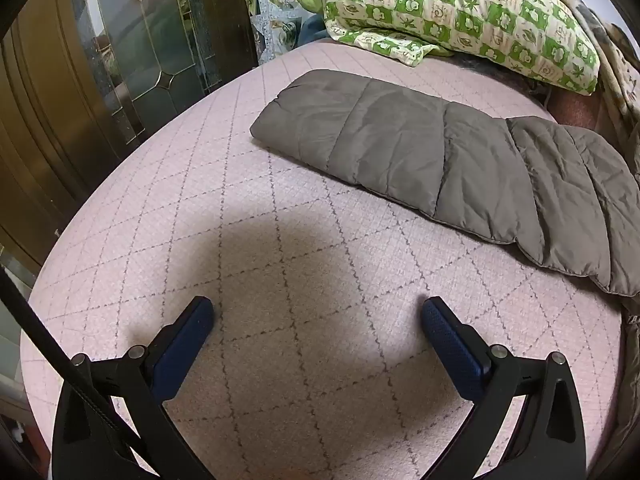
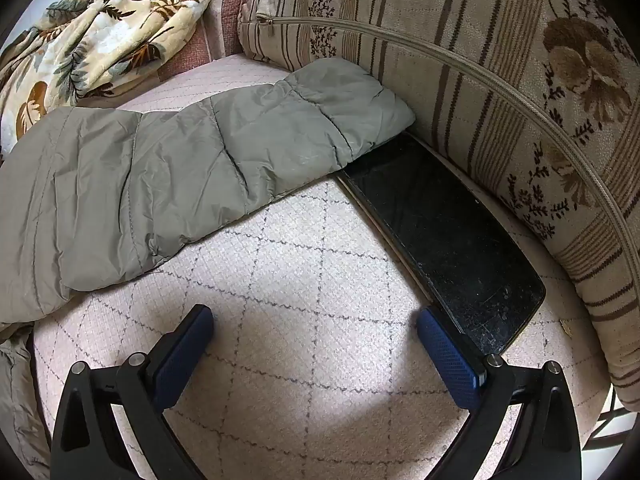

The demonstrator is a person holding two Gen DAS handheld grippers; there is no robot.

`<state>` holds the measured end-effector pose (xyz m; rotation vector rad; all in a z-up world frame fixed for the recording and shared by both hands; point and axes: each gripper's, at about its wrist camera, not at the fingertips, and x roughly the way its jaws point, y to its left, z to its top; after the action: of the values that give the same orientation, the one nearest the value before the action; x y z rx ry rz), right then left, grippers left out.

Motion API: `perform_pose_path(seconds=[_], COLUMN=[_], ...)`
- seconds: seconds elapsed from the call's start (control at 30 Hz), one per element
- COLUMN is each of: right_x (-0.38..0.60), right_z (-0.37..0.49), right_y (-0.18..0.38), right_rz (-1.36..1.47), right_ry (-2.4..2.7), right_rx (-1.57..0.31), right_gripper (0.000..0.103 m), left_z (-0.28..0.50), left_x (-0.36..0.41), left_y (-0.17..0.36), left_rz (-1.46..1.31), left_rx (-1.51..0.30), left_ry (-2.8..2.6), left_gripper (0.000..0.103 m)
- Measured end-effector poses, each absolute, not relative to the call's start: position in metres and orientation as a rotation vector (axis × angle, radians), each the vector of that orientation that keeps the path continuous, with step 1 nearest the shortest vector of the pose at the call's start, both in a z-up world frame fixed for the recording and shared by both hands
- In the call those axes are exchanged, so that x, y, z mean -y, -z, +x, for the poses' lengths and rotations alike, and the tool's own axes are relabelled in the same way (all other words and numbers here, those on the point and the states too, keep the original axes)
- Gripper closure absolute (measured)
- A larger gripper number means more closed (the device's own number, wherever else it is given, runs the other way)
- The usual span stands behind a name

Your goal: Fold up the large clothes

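A grey-brown quilted down garment lies stretched flat across a pink quilted bed cover. In the left wrist view one end of it reaches toward the upper middle; my left gripper hangs open over bare cover, well short of the garment. In the right wrist view the garment runs from the left edge to a rounded end at the upper middle. My right gripper is open above the bed cover, below the garment's lower edge, with nothing between its blue pads.
A green checked pillow lies behind the garment. A glass-panelled wooden door stands to the left of the bed. A black flat tablet-like slab lies beside my right finger, against a striped floral cushion. A leaf-print blanket is bunched at the upper left.
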<state>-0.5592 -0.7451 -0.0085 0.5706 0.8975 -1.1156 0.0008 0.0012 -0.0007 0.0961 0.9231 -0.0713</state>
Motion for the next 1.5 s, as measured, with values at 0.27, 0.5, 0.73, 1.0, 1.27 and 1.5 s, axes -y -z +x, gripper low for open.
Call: perform_pose_path(seconds=[0.27, 0.5, 0.73, 1.0, 1.27, 1.5], right_x=[0.745, 0.745, 0.690, 0.614, 0.575, 0.497], right_z=[-0.558, -0.559, -0.578, -0.632, -0.630, -0.602], right_y=[0.008, 0.007, -0.001, -0.013, -0.092, -0.188], right_rz=[0.565, 0.596, 0.581, 0.539, 0.618, 0.423], right_ry=[1.118, 1.113, 1.003, 0.904, 0.911, 0.762], right_rx=[-0.906, -0.915, -0.916, -0.832, -0.618, -0.434], right_gripper=[0.000, 0.000, 0.000, 0.000, 0.000, 0.000], left_z=[0.002, -0.023, -0.112, -0.239, -0.290, -0.318], left_x=[0.001, -0.004, -0.021, -0.060, -0.092, -0.074], left_y=[0.001, -0.003, -0.004, -0.027, -0.112, -0.176], left_rz=[0.111, 0.104, 0.109, 0.174, 0.119, 0.043], left_rx=[-0.920, -0.917, -0.900, -0.766, -0.618, -0.457], left_ry=[0.063, 0.030, 0.117, 0.107, 0.090, 0.108], left_gripper=[0.000, 0.000, 0.000, 0.000, 0.000, 0.000])
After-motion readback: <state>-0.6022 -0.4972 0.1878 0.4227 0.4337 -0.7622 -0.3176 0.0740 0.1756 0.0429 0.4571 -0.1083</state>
